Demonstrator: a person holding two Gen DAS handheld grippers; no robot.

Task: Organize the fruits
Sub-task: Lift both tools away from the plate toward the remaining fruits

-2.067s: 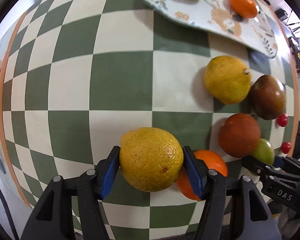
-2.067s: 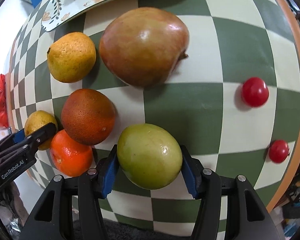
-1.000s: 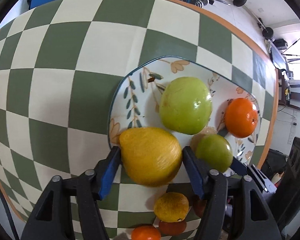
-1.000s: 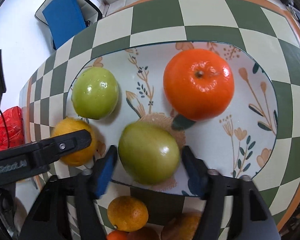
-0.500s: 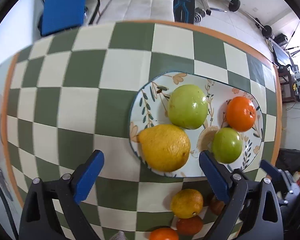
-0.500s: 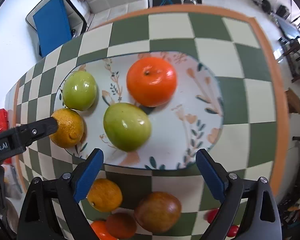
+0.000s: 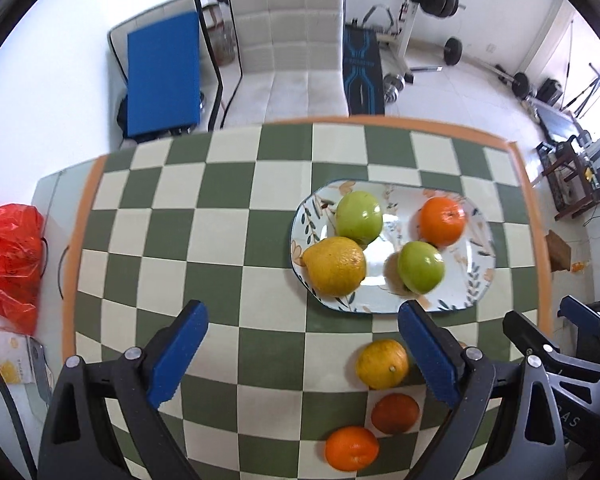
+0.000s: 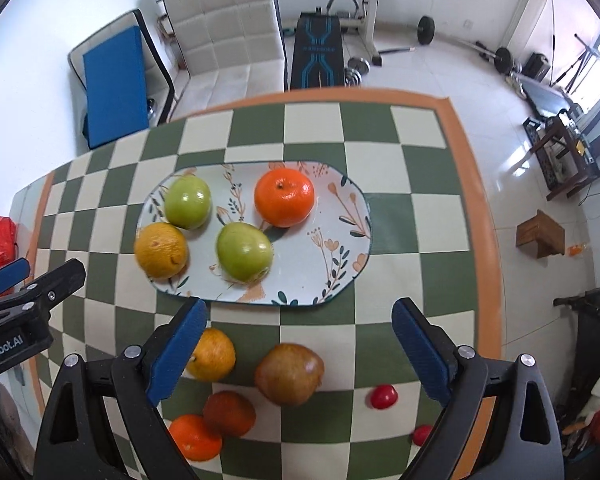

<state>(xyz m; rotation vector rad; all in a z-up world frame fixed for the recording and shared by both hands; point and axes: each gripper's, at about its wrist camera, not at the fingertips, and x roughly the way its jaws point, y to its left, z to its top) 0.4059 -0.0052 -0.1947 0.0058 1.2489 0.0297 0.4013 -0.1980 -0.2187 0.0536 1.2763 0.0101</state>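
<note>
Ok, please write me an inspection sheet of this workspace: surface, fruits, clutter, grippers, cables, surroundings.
Surface: checkered tablecloth, green and cream, orange border.
Job's things: floral plate holds two green fruits, one orange and one yellow citrus at its left rim. Off the plate: yellow citrus, brown round fruit, dark orange, bright orange, two small red fruits.
Clutter: red plastic bag beside the table.
Grippers: left gripper and right gripper both open, empty, above the table.
Cables: a dark cord at the table's left edge.
Surroundings: white chair, weight bench, barbells.
</note>
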